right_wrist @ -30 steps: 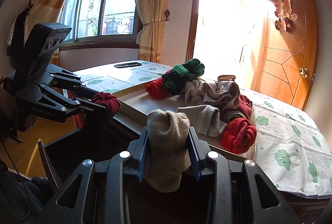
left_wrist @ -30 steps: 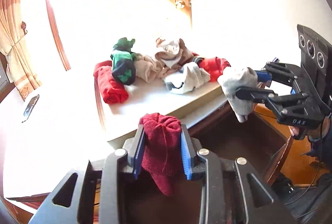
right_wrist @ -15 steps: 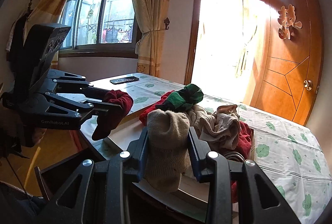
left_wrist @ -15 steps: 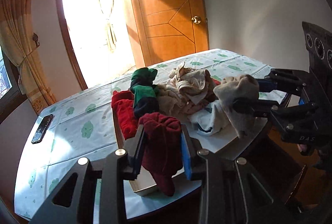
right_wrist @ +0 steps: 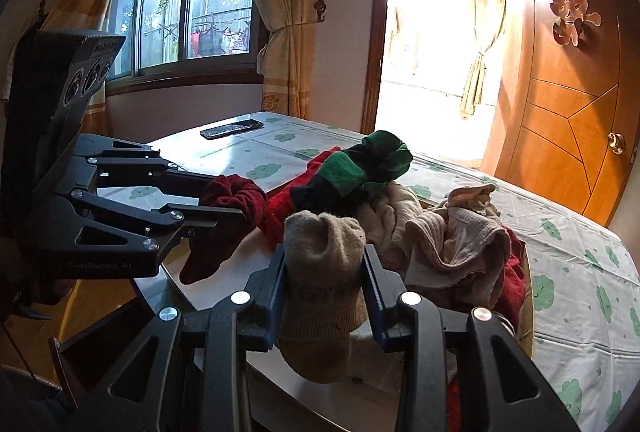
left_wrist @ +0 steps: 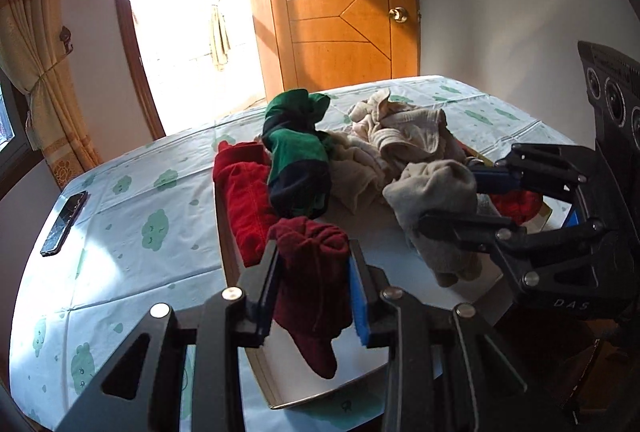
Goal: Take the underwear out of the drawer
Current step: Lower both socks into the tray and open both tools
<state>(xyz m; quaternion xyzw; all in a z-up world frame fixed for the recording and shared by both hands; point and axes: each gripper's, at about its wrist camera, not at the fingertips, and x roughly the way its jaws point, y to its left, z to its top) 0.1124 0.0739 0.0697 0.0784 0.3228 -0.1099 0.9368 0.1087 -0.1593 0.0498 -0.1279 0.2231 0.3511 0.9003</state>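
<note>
Left wrist view: two grippers, each clamped on one garment. The left gripper (left_wrist: 312, 288) holds a dark red piece (left_wrist: 310, 284), the right gripper (left_wrist: 452, 197) a beige piece (left_wrist: 432, 191), both above the pile (left_wrist: 360, 155) on one tray (left_wrist: 400, 232), beside one phone (left_wrist: 64, 218).

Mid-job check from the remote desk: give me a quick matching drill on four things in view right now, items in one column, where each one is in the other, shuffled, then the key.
Items
1. dark red sock
2. beige sock
3. green and black sock
4. phone

Places
A. flat on the tablecloth, apart from the clothes
B. clamped in the right gripper
C. on top of the clothes pile
D. clamped in the left gripper

Pairs: 1-D, 2-B, 3-C, 4-A
</note>
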